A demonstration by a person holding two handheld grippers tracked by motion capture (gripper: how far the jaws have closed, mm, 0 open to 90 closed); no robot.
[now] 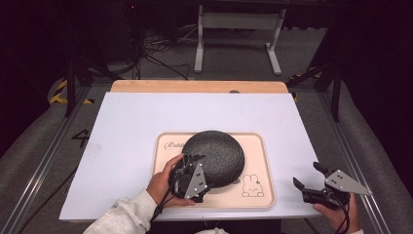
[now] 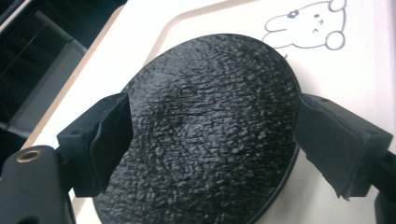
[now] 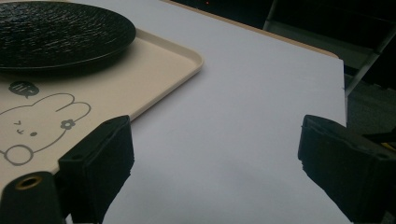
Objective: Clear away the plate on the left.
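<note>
A black, rough-textured round plate [image 1: 216, 153] lies on a cream tray [image 1: 258, 156] printed with a rabbit drawing. My left gripper [image 1: 192, 158] hovers over the plate's near-left edge, jaws spread wide. In the left gripper view the plate [image 2: 205, 126] lies below and between the open jaws of the left gripper [image 2: 215, 112], and the pads do not touch it. My right gripper [image 1: 308, 176] is held at the near right of the table, open and empty. In the right gripper view the right gripper [image 3: 215, 135] faces bare white surface, with the tray [image 3: 154, 79] and plate [image 3: 56, 32] to its left.
The tray rests on a white board [image 1: 146, 117] that covers the table, with a wooden strip [image 1: 195, 87] along the far edge. Beyond stand a white table frame [image 1: 238, 29] and cables on the floor. Metal rails [image 1: 48, 156] run along both sides.
</note>
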